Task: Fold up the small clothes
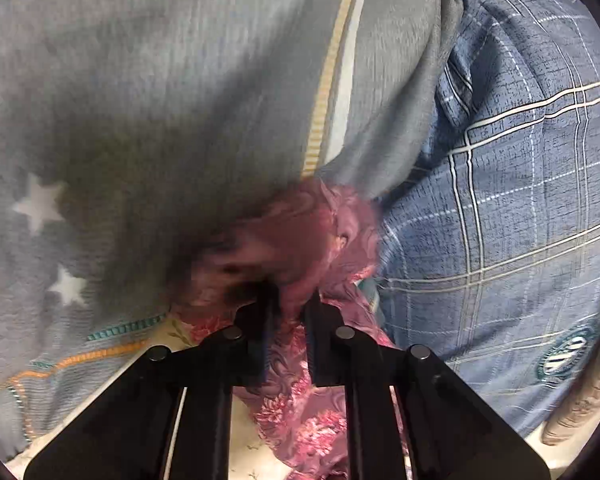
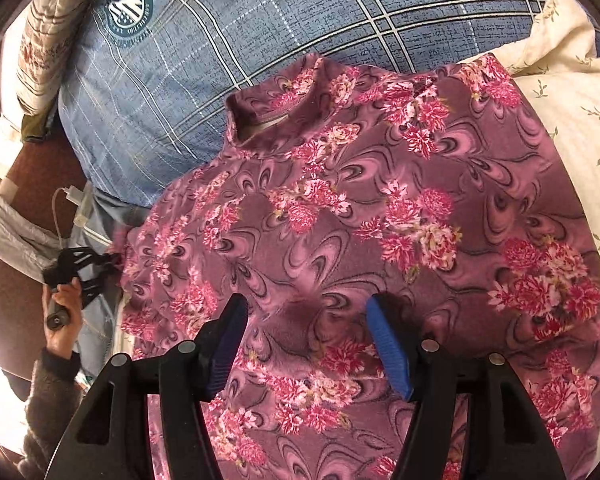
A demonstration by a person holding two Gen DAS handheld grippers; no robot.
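Right wrist view looks down on a purple floral top (image 2: pixel 340 216) spread flat, collar (image 2: pixel 272 108) toward the far side, lying partly on a blue plaid pillow (image 2: pixel 236 40) and partly on a cream sheet with small sprigs (image 2: pixel 576 112). The right gripper (image 2: pixel 306 344) hangs over the lower middle of the garment with its jaws spread wide, blue pads (image 2: pixel 388 344) showing and nothing between them; whether the tips touch the cloth cannot be told. At the left edge of the same view, the left gripper (image 2: pixel 114 258) sits at the top's sleeve end, held by the person's left hand (image 2: pixel 62 300), which wears a dark fuzzy sleeve. A white charger with cable (image 2: pixel 74 196) lies near it, beside a grey cloth (image 2: pixel 16 240).

In the left wrist view, the left gripper (image 1: pixel 288 308) has its jaws nearly together, pinching a bunched fold of the purple floral top (image 1: pixel 296 240). Beyond it lies a grey blanket with white stars (image 1: pixel 140 100), with a yellow and white stripe, and the blue plaid pillow (image 1: pixel 520 200) fills the right side. This view is blurred around the pinched cloth.
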